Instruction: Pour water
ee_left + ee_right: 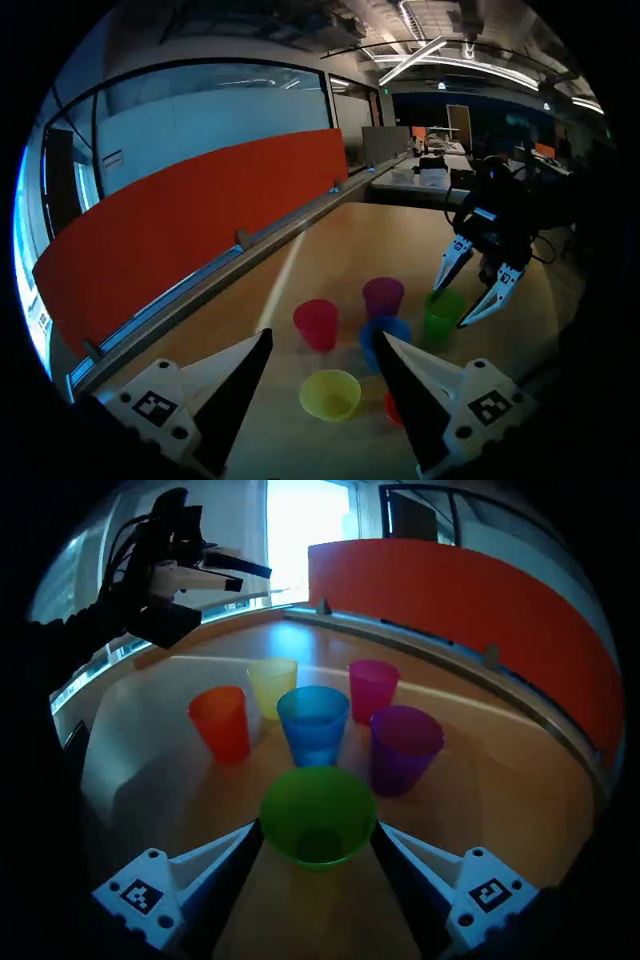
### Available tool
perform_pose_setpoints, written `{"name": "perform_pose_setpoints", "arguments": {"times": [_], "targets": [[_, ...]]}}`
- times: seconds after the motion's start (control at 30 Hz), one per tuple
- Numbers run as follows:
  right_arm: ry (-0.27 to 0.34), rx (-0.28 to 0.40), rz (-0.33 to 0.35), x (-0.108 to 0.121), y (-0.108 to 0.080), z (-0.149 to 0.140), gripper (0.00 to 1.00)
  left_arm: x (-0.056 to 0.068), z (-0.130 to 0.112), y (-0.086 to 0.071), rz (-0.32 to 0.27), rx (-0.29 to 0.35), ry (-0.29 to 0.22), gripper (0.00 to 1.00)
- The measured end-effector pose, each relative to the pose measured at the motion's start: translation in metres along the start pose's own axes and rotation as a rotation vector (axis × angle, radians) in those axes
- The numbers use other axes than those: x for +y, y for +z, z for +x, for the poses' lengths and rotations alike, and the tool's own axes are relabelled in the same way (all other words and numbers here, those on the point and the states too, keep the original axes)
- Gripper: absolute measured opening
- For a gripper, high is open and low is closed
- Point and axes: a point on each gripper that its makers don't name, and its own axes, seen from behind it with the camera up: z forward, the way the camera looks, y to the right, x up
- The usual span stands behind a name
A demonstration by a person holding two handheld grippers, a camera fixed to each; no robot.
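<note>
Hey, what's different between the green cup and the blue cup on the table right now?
The green cup stands between the right gripper's spread jaws; the blue cup stands free, with no gripper around it. The green cup sits at the edge of the group, nearest that gripper; the blue cup sits in the middle, ringed by the other cups. Both are upright, open-topped and alike in shape.

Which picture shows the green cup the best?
The right gripper view. The green cup sits big and close between the jaws of the right gripper, and you can see down inside it. In the left gripper view it is small, far off and partly hidden behind that gripper.
</note>
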Motion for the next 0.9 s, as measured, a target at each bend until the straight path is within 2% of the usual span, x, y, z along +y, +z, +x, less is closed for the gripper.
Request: {"name": "perform_pose_setpoints", "arguments": {"times": [0.17, 0.33, 0.6, 0.9], "targets": [[0.004, 0.008, -0.006, 0.002, 0.004, 0.001, 0.99, 0.001, -0.001, 0.001, -0.002, -0.002, 0.004, 0.91], [0.008, 0.003, -0.006, 0.003, 0.005, -0.001, 0.90, 0.006, 0.001, 0.002, -0.017, 0.003, 0.000, 0.91], [0.006, 0.021, -0.009, 0.002, 0.002, 0.001, 0.89, 0.009, 0.002, 0.004, -0.022, 0.001, 0.016, 0.91], [-0.006, 0.105, -0.019, 0.001, -0.016, 0.028, 0.89, 0.007, 0.006, 0.005, -0.015, 0.008, 0.015, 0.91]]}}
